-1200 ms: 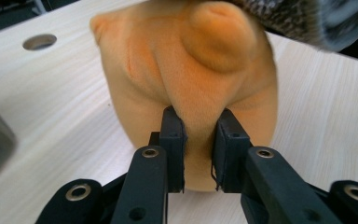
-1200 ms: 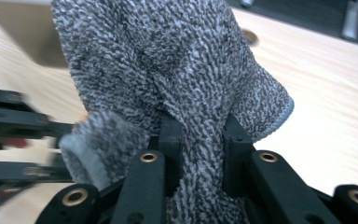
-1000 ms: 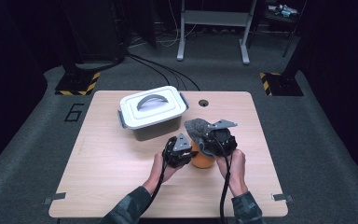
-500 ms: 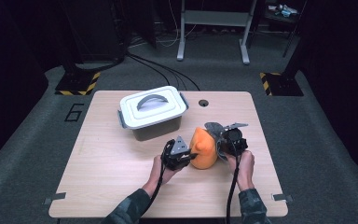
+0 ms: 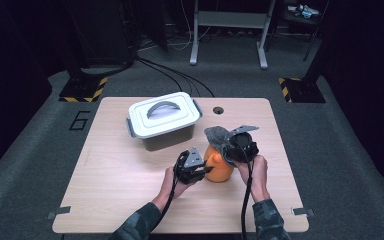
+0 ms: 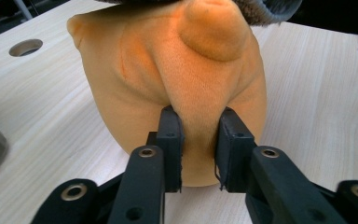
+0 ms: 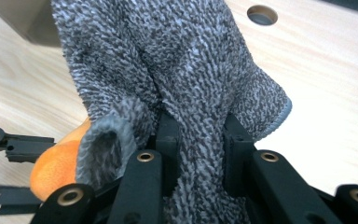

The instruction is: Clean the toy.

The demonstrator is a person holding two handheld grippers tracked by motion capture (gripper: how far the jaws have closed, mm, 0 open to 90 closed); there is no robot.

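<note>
An orange plush toy (image 5: 219, 169) stands on the table (image 5: 130, 200) between my hands. My left gripper (image 5: 207, 170) is shut on a fold of its fabric (image 6: 168, 60); in the left gripper view the gripper (image 6: 198, 140) has both pads pinching that fold, though the jaws have just been opening slightly. My right gripper (image 5: 228, 150) is shut on a grey knitted cloth (image 5: 216, 134), which hangs over the toy's top. In the right gripper view the gripper (image 7: 199, 140) has the cloth (image 7: 168, 56) bunched between its jaws, with the toy (image 7: 58, 168) below left.
A white lidded box (image 5: 162, 120) with a handle stands behind and left of the toy. A round hole (image 5: 218, 110) lies in the tabletop near the far edge. Bare wood extends to the left and front.
The right gripper swung right with the grey cloth, baring more of the orange toy, then came back a little toward its top. The left hand stayed put.
</note>
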